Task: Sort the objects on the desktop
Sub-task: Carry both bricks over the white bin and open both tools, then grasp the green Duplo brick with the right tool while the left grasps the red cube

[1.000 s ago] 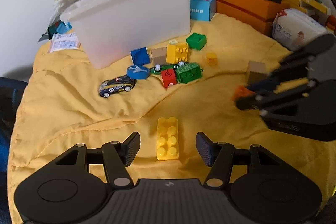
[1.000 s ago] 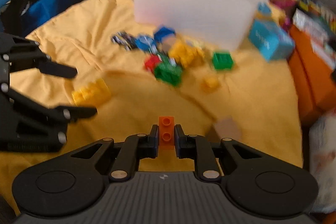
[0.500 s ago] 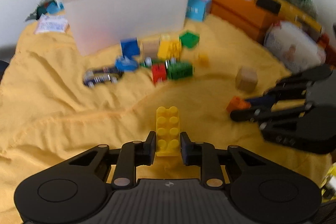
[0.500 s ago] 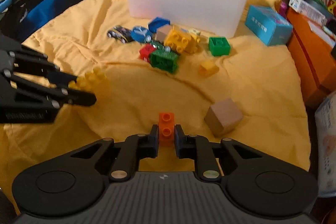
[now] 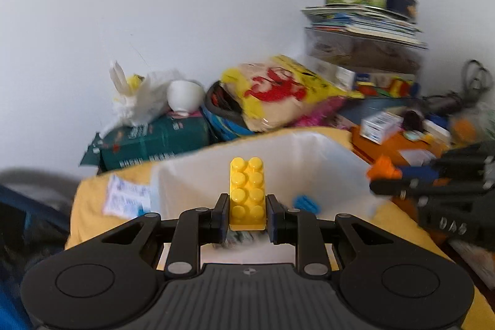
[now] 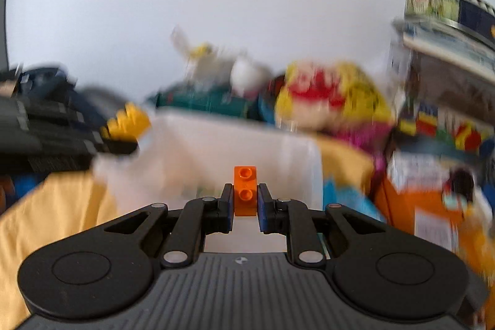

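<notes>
Left claw (image 5: 247,214): clenched on the yellow brick (image 5: 247,190), studs up, long axis running forward out of the jaws. Just ahead of and below the fingertips sits the white bin (image 5: 309,156), its open mouth under the brick's far end. A blue piece (image 5: 304,203) lies inside the bin, just right of the claw. Seen from the right wrist, this claw comes in from the left with the brick at the bin's near-left corner.

Right claw (image 6: 245,200): clenched on the orange brick (image 6: 245,189), studs up, narrow piece held by its sides. Bin wall directly ahead and below. From the left wrist it shows at the right edge, orange tip reaching toward the bin's right rim.

Step, as I judge it: carry phase, both bricks lifted off the yellow cloth (image 5: 92,194) and brought to the bin together. Next move calls for pushing each claw a little further forward so the bricks stand fully over the opening, then releasing; claws must stay apart.

Pose: both claws tilted moderately downward, roughly parallel, side by side. Frames blurred; clutter behind the bin unclear.
</notes>
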`<state>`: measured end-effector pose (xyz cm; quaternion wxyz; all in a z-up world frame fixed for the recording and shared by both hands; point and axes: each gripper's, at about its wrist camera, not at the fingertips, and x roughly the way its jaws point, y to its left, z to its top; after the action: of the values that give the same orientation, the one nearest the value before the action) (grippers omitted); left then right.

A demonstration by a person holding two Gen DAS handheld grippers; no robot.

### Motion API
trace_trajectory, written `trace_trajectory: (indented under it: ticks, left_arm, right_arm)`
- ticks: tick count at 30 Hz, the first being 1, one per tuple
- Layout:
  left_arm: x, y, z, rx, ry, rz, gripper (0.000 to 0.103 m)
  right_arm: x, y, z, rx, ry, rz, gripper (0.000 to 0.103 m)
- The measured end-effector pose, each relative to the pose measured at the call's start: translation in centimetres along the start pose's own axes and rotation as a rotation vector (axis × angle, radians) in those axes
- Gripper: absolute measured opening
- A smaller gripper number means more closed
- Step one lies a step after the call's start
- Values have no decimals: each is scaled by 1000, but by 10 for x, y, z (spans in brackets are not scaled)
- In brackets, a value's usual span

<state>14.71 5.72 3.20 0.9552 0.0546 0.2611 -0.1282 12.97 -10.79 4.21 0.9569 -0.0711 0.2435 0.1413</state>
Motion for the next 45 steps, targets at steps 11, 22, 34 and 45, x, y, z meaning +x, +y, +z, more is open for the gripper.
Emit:
trace_trajectory:
  ticks: [11,22,34,45]
  left_arm:
    - [-34,-34,-41,86,-16,93,78]
    - [-54,-45,-168,-62,347,-8,77]
    - [-62,-36,-175,-143,358,-18,77]
    - [-52,-45,-164,-142,337,-68,76]
  right_arm:
    - [-5,-1,-34,58,71,52,51]
    - [17,26,-121,115,343,207,38]
    - [-11,66,-140,-96,400,263,8]
    - [-54,57,-148,-60,316,240,31]
